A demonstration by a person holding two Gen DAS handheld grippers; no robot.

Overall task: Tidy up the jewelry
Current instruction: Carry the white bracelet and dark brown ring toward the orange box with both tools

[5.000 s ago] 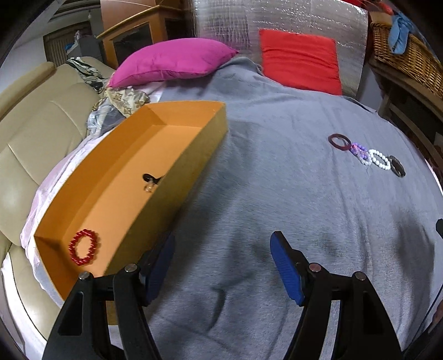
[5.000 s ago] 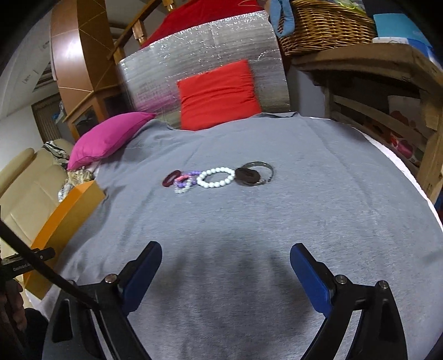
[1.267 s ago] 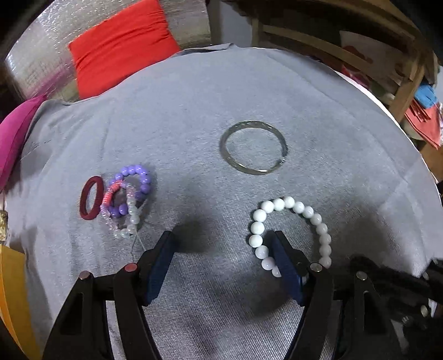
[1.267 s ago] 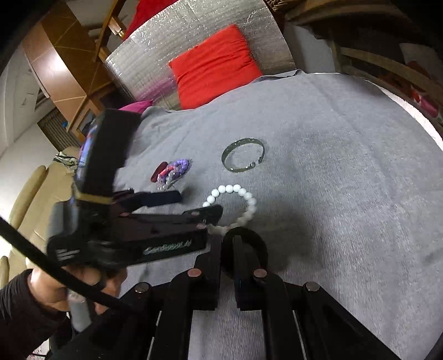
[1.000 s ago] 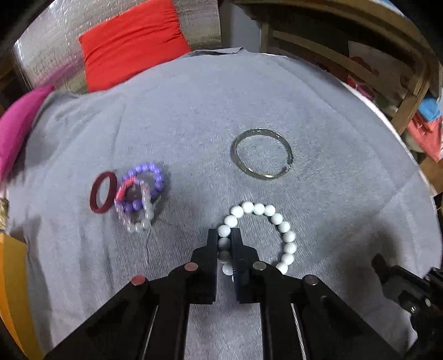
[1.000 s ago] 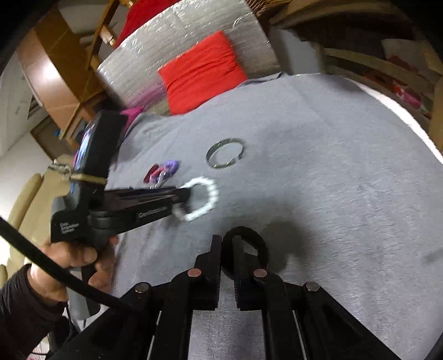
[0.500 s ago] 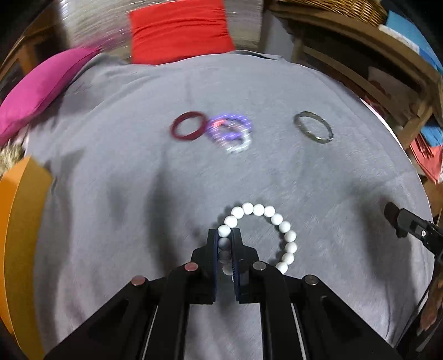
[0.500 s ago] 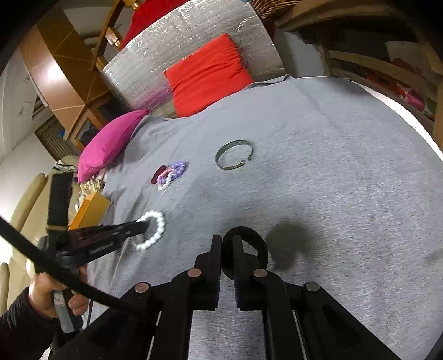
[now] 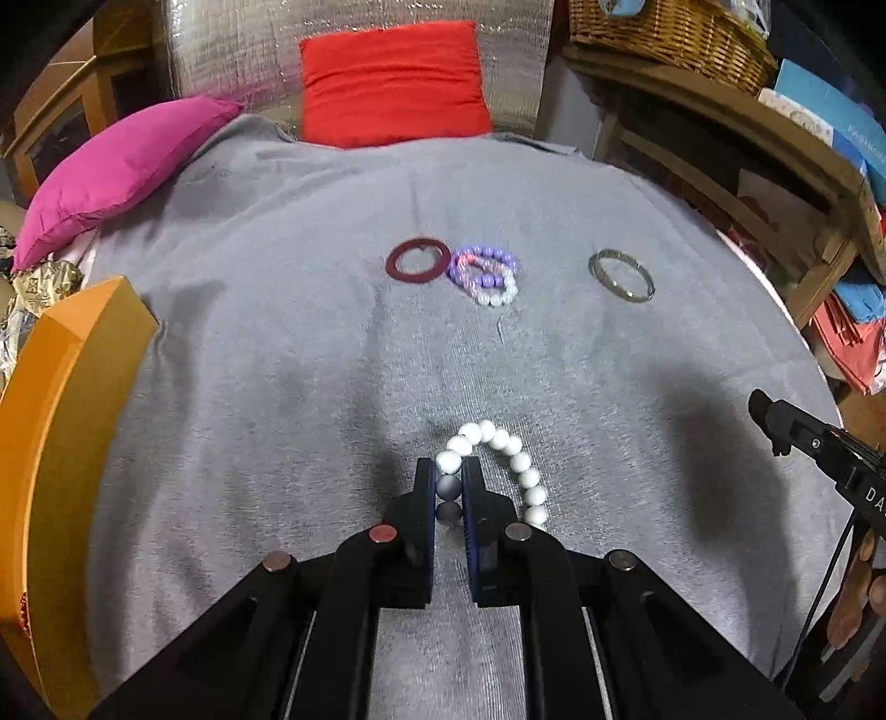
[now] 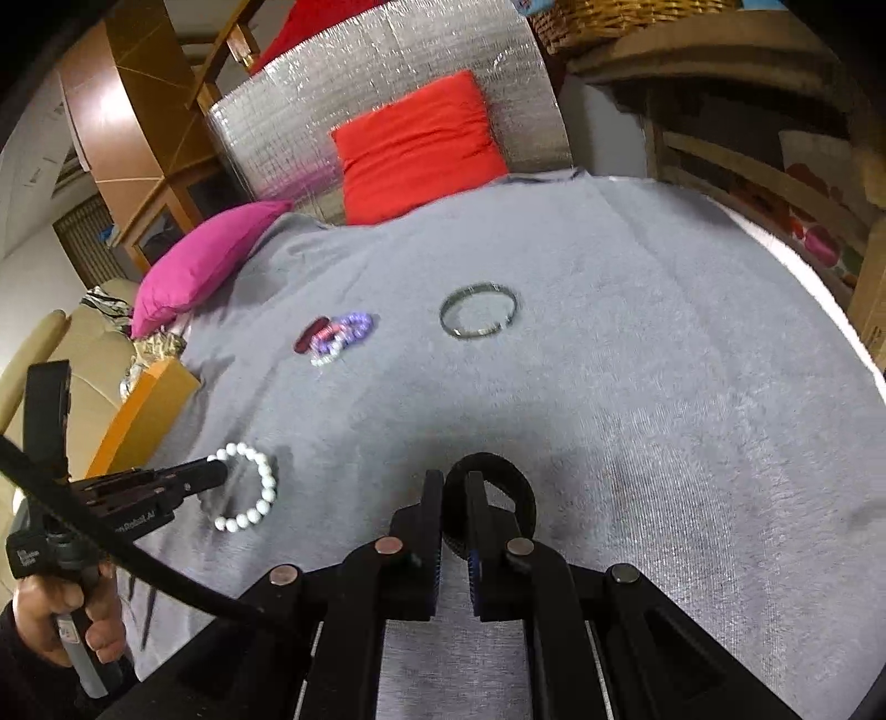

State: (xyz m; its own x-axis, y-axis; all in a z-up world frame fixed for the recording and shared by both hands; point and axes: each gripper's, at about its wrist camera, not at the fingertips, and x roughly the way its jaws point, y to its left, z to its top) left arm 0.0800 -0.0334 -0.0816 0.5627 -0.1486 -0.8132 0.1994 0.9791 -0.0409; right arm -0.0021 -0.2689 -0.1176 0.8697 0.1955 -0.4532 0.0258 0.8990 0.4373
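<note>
My left gripper (image 9: 448,476) is shut on a white bead bracelet (image 9: 512,459) and holds it above the grey blanket (image 9: 277,360); the bracelet also shows in the right wrist view (image 10: 255,487). My right gripper (image 10: 454,498) is shut on a black ring bracelet (image 10: 509,487). On the blanket farther off lie a dark red ring (image 9: 418,261), a purple and clear bead cluster (image 9: 487,274) and a metal bangle (image 9: 621,275). An orange box (image 9: 61,387) stands at the left edge.
A pink cushion (image 9: 116,171) and a red cushion (image 9: 393,83) lie at the blanket's far end. A wooden shelf with a wicker basket (image 9: 675,33) runs along the right. A beige sofa (image 10: 72,354) is beyond the orange box.
My left gripper closed on the white bracelet, lifted it and carried it back and left, away from the other jewelry. My right gripper stays shut on the black ring.
</note>
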